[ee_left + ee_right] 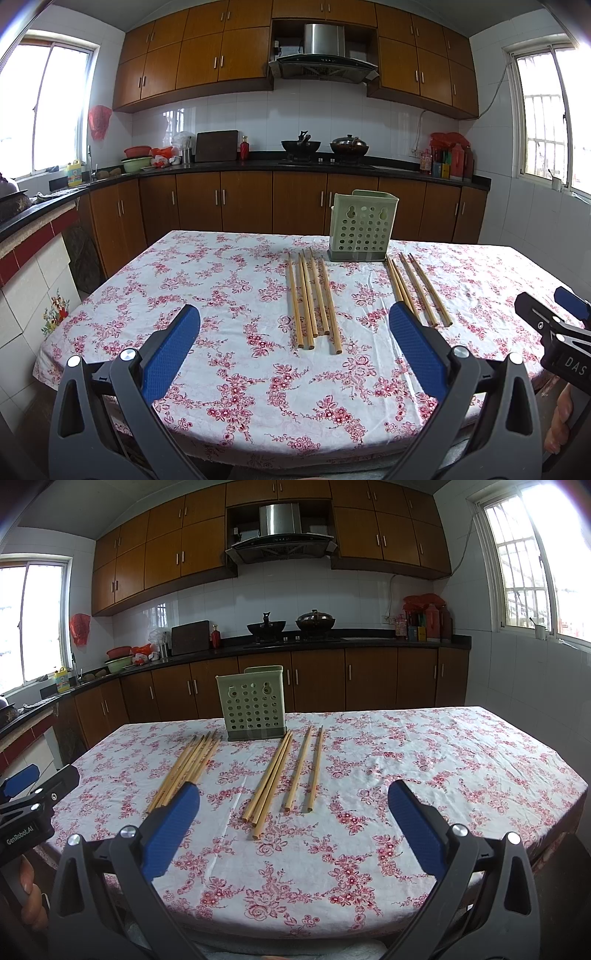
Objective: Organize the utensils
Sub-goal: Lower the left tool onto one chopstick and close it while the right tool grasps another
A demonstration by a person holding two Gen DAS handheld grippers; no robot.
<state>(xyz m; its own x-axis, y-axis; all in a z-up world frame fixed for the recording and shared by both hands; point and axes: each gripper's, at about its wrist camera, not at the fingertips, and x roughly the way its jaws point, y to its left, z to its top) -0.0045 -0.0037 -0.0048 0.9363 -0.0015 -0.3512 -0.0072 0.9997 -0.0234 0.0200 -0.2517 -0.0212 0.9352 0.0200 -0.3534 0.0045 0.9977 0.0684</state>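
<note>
Two groups of wooden chopsticks lie on the floral tablecloth. The left group (314, 299) (188, 766) holds several sticks close together. The right group (419, 290) (286, 775) is more spread out. A pale green perforated utensil holder (364, 225) (253, 701) stands upright just behind them. My left gripper (293, 325) is open and empty, hovering in front of the left group. My right gripper (293, 799) is open and empty, in front of the right group. Each gripper shows at the edge of the other's view, the right one (554, 310) and the left one (37, 779).
The table (147, 295) has a rounded front edge close to both grippers. Behind it run kitchen counters with wooden cabinets, two woks (325, 146) on a stove, bottles (452, 158) at the right and bowls (136, 158) at the left.
</note>
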